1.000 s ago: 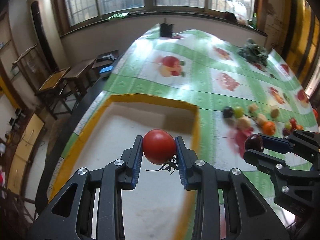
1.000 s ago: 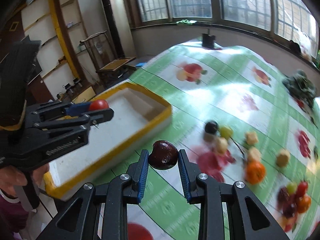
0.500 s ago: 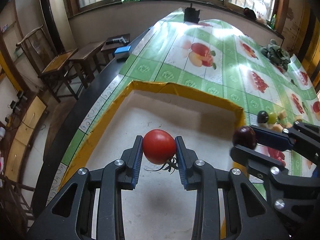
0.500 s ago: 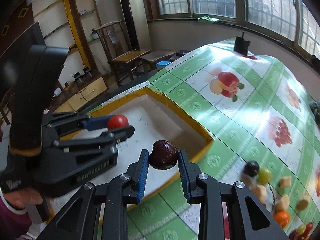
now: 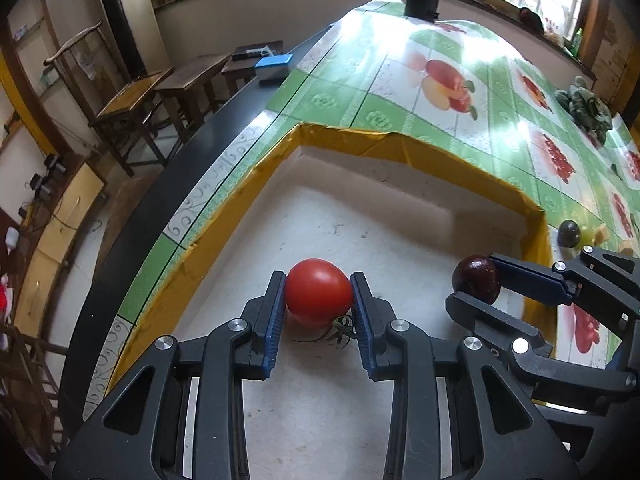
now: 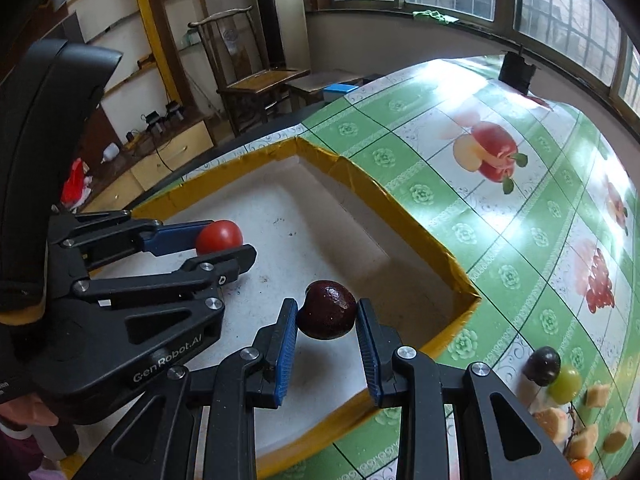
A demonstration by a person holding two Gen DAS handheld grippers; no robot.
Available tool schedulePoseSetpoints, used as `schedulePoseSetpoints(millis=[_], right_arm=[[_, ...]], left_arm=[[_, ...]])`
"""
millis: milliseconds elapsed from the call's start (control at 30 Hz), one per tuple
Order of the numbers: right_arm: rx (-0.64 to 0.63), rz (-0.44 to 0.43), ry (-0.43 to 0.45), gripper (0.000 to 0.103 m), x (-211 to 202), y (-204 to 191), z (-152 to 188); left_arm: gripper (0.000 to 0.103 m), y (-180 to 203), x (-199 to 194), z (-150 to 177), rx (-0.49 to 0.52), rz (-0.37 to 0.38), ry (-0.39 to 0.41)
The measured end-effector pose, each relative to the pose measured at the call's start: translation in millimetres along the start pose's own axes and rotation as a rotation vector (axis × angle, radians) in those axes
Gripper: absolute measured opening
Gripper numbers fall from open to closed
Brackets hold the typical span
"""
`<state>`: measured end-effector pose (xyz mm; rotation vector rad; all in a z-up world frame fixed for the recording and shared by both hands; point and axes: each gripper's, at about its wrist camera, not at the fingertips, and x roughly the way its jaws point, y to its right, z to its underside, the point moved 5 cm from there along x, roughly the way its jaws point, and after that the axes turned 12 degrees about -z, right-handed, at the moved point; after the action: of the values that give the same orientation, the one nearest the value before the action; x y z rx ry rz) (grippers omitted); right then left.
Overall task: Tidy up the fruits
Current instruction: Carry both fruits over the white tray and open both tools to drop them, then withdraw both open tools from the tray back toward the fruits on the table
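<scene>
My left gripper [image 5: 319, 295] is shut on a red tomato [image 5: 318, 291] with its green stalk hanging below. It hangs over the white floor of a yellow-rimmed tray [image 5: 400, 142]. My right gripper [image 6: 327, 316] is shut on a dark red plum [image 6: 328, 315], also above the tray's inside, close to its right rim [image 6: 448, 264]. In the left wrist view the right gripper [image 5: 474, 288] with the plum [image 5: 476, 284] comes in from the right. In the right wrist view the left gripper [image 6: 224, 246] with the tomato [image 6: 219, 236] sits to the left.
Loose fruit lies on the green fruit-print tablecloth [image 6: 500, 208] right of the tray: a dark plum [image 6: 542, 365], a green grape [image 6: 564, 383], tan chunks [image 6: 596, 395] and an orange piece [image 6: 582, 469]. A dark table edge [image 5: 160, 200] and wooden chairs [image 5: 132, 108] lie left.
Both grippers have moved left from over the tablecloth to above the tray and sunk lower, each still holding its fruit. The loose fruit has slid to the right edge of both views.
</scene>
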<state>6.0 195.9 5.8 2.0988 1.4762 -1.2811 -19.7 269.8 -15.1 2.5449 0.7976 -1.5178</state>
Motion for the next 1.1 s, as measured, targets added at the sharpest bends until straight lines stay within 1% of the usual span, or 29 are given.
schedulePoseSetpoints(millis=[133, 167, 200, 233, 300, 400, 533, 767, 867, 1100], right_arm=[[-0.024, 0.017, -0.026, 0.03, 5.7, -2.5, -2.0], [-0.027, 0.015, -0.03, 0.034, 7.5, -2.8, -2.6], [-0.03, 0.006, -0.037, 0.036, 10.2, -2.6, -3.3], [-0.036, 0.002, -0.043, 0.041, 11.8, -3.8, -3.5], [-0.048, 0.01, -0.054, 0.042, 14.3, -6.3, -3.8], [-0.03, -0.007, -0.042, 0.042, 11.4, -5.5, -3.7], [-0.001, -0.016, -0.005, 0.042, -6.5, -4.4, -0.7], [0.054, -0.02, 0.104, 0.045, -57.8, -2.6, 14.8], [0.077, -0.007, 0.125, 0.046, -74.8, 0.9, 28.2], [0.152, 0.031, 0.158, 0.046, -110.5, 21.2, 67.8]], left_arm=[[0.032, -3.3, 3.0, -0.3, -0.022, 0.01, -0.01], [0.035, -3.5, 3.4, -0.5, -0.022, 0.007, -0.013], [0.041, -3.6, 3.3, -0.2, -0.021, 0.0, -0.014], [0.044, -3.8, 3.0, 0.0, -0.019, -0.009, -0.012], [0.049, -6.4, 2.7, 0.8, -0.024, -0.02, -0.011], [0.056, -13.0, 1.8, 2.9, -0.056, -0.001, -0.023], [0.056, -18.5, -10.7, 4.5, -0.071, -0.007, 0.002], [0.056, -10.3, -47.3, 10.5, -0.061, 0.013, 0.078], [0.056, 0.0, -64.7, 15.8, -0.046, 0.043, 0.106], [0.058, 39.2, -94.3, 30.9, 0.016, 0.117, 0.133]])
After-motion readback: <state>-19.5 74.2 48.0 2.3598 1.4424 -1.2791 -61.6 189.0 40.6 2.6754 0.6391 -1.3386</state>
